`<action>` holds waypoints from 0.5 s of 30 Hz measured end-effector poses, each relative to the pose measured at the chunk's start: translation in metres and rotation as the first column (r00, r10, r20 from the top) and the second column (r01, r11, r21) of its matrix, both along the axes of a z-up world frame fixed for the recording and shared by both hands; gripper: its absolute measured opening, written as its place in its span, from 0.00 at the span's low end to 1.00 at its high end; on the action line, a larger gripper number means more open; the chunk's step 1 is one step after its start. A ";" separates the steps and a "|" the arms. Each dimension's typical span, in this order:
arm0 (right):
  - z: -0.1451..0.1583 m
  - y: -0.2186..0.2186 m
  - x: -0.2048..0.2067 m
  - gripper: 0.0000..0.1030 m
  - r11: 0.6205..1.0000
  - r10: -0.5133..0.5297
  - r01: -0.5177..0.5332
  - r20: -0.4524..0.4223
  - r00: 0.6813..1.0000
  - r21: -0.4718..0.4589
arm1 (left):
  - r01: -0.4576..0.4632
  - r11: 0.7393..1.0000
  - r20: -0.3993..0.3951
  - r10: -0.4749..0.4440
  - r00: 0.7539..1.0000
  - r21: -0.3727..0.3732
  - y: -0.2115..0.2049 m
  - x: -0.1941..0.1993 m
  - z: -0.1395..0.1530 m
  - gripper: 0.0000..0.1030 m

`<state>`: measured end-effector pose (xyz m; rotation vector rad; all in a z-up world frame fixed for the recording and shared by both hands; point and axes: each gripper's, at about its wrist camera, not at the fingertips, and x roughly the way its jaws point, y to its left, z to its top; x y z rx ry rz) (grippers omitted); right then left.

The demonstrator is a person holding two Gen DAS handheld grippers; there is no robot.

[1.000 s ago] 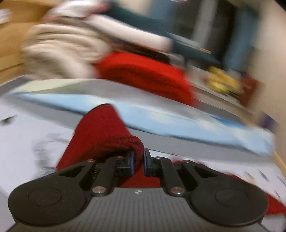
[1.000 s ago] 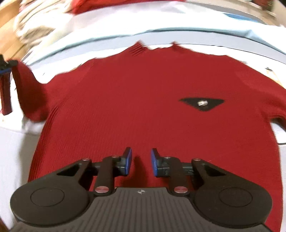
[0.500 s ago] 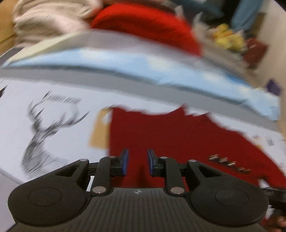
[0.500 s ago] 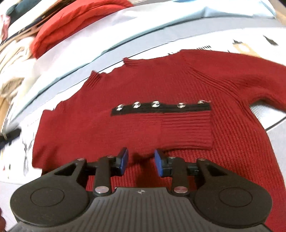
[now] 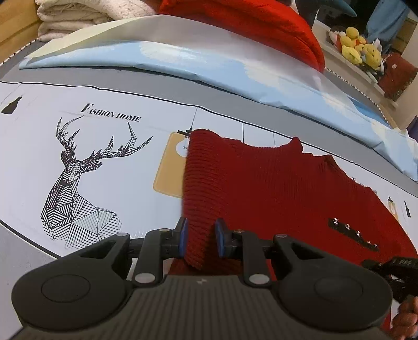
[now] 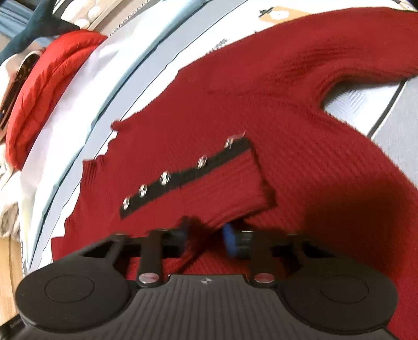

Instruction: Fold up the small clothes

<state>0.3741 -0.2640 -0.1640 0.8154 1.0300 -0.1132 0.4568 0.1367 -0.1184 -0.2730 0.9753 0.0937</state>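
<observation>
A red knit sweater [image 5: 274, 188] lies flat on the printed bed sheet [image 5: 78, 162]. One sleeve is folded across its chest, and the black button strip [image 6: 183, 175] faces up. My left gripper [image 5: 201, 240] is open at the sweater's near left edge. A fold of the knit sits between its blue pads, and I see no squeeze on it. My right gripper [image 6: 206, 234] is at the lower edge of the folded sleeve. Its jaws are closing and red knit bunches up between them. This view is blurred. The other sleeve [image 6: 365, 39] stretches out to the right.
A light blue quilt [image 5: 209, 60] runs along the far side of the sheet, with a bright red padded garment [image 5: 248, 18] and cream folded blankets [image 5: 78, 15] behind it. Yellow plush toys [image 5: 360, 49] sit at the back right. A hand [image 5: 407, 321] shows at the lower right.
The left gripper let go of the sleeve, which now lies folded over the chest, and sank to the sweater's left edge. The right gripper rolled, moved in on the folded sleeve and closed.
</observation>
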 end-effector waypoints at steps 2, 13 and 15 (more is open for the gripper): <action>0.021 -0.001 -0.003 0.09 1.000 0.004 -0.002 0.097 0.995 -0.018 | -0.007 1.000 0.008 0.007 1.000 0.000 0.002 0.000 0.001 0.22; 0.034 -0.030 0.007 0.14 0.985 -0.019 0.037 0.109 0.994 -0.166 | 0.041 0.999 -0.047 -0.041 0.998 0.000 -0.008 0.005 -0.019 0.22; 0.026 -0.038 0.001 0.16 0.975 -0.075 0.082 0.041 0.996 -0.207 | 0.050 0.999 -0.097 -0.049 0.994 0.008 -0.010 0.007 -0.030 0.23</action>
